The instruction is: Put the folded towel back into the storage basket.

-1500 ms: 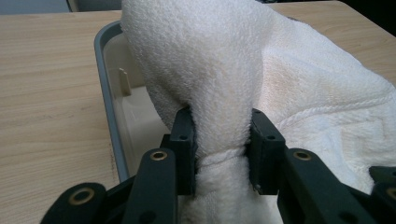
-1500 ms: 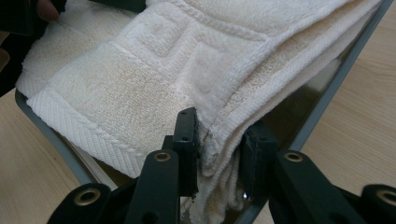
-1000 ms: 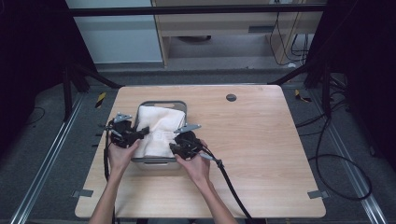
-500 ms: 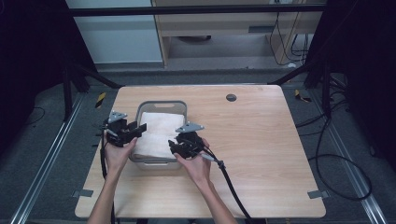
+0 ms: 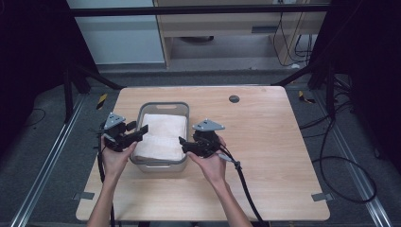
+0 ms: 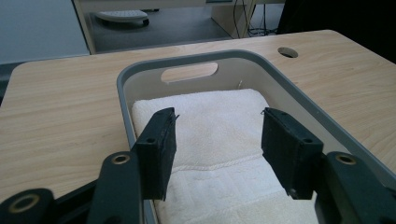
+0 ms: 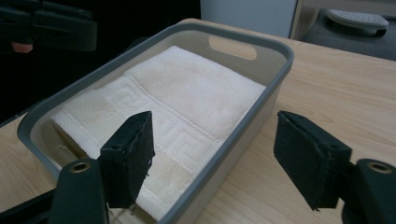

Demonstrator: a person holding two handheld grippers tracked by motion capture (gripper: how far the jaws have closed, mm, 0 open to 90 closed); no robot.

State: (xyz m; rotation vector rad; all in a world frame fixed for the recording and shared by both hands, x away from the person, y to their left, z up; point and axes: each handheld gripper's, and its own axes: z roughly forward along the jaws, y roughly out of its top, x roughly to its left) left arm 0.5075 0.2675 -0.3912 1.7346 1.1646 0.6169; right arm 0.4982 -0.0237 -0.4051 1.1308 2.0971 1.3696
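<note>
The left gripper hangs at the left rim of the grey plastic basket, jaws spread wide with nothing between them. In its own view they frame the folded cream-white towel lying flat inside. The right gripper, likewise released, sits at the basket's right rim; one jaw seems to hover over the towel and the other over the light wooden table, though contact is hard to judge.
</note>
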